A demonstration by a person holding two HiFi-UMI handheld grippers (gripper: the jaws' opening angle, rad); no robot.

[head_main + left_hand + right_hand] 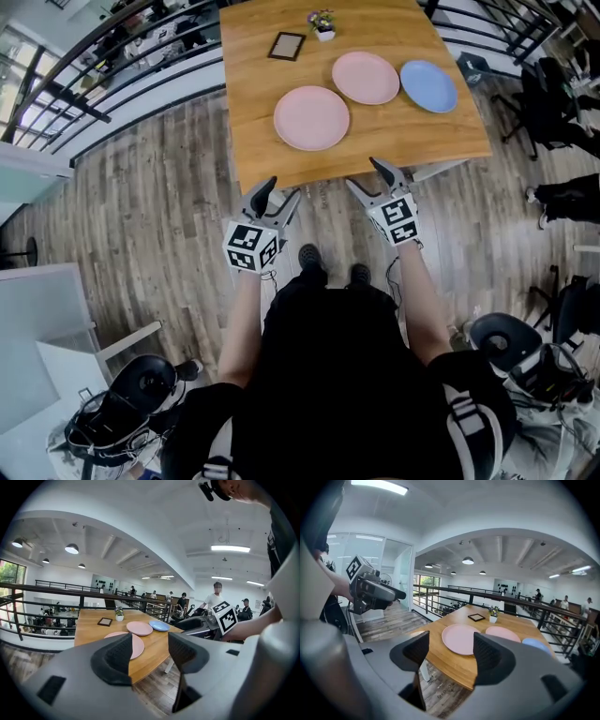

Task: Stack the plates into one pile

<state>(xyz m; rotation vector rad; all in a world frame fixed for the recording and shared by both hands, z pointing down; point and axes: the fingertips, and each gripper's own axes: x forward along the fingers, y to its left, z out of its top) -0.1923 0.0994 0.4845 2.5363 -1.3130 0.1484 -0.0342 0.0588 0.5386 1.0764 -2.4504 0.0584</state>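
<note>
**Pink and blue plates lie unstacked on the table**

Pink is the colour of two of the three plates; the third one is blue. The near pink plate [311, 118] lies flat close to the near edge of the wooden table [262, 159]. The second pink plate [366, 78] lies behind it and to the right, near it, but a thin strip of wood shows between them. The blue plate [428, 86] lies just beside the second pink plate, on its right. Whether their rims touch, I cannot tell. No plate lies on another one.

Further back on the table there is a small dark picture frame [287, 46], which lies flat, and a small white pot with flowers [323, 25] to the right of it.

Both grippers are in front of the near edge of the table, over the wooden floor [159, 234], and they touch no plate. The left gripper [150, 641] has its jaws apart, and between them only the table edge and the near pink plate are seen in the distance. The right gripper [451, 644] also has its jaws apart and holds nothing; its tips are about at the table edge in the head view.

A dark metal railing [141, 56] runs beyond the left and far sides of the table. An office chair [506, 342] stands on the floor at the person's right.
</note>
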